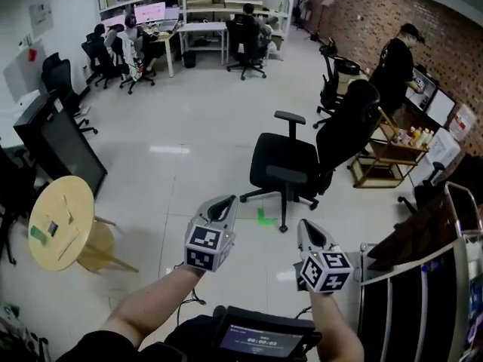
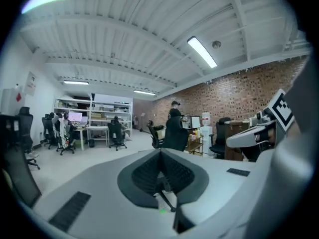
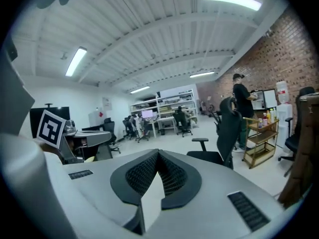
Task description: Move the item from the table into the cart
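The left gripper (image 1: 223, 204) and right gripper (image 1: 309, 231) hover with jaws closed on nothing, well apart from the round wooden table (image 1: 75, 202) at the left, where a small green item (image 1: 38, 233) lies, probably light and best pinched across its edges.

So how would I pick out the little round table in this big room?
Find the big dark screen standing at the room's left side; the round table sits just in front of it, nearer us. It is the only pale wooden round top, with a small green item on it, unlike the long white desks at the back.
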`<control>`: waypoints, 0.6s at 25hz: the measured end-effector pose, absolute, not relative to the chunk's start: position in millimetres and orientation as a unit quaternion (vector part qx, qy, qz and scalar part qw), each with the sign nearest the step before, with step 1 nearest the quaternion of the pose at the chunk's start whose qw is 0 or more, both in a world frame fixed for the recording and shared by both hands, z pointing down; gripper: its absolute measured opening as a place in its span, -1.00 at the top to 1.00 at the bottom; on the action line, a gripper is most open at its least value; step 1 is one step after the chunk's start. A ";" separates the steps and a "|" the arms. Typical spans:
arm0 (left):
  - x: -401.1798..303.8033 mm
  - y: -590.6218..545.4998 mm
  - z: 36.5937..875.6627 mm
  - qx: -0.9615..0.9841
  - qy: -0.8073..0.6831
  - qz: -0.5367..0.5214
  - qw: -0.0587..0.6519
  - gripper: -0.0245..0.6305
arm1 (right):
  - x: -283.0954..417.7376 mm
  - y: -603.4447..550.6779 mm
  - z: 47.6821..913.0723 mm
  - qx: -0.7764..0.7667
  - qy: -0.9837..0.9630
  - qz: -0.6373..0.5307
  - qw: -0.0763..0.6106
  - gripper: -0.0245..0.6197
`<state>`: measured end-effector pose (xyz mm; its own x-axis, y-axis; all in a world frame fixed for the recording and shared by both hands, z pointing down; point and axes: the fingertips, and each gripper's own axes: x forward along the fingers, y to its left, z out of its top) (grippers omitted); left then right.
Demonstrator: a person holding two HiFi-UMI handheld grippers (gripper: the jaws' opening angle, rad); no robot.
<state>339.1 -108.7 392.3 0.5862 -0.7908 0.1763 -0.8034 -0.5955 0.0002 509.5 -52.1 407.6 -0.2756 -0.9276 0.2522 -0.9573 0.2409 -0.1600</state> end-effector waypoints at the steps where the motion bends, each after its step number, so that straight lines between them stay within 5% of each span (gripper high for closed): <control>1: 311.7 -130.8 391.2 0.880 -0.468 0.073 0.038 0.88 | 483.4 -78.3 406.4 0.578 -0.802 0.137 0.059 0.91; 8: 151.0 -219.8 369.2 0.797 -0.599 0.054 0.046 0.88 | 331.6 -225.5 383.6 0.437 -0.890 0.118 0.059 0.91; 15: -85.6 -227.9 365.1 0.679 -0.732 0.032 0.048 0.88 | 84.7 -303.1 381.8 0.277 -0.954 0.099 0.061 0.91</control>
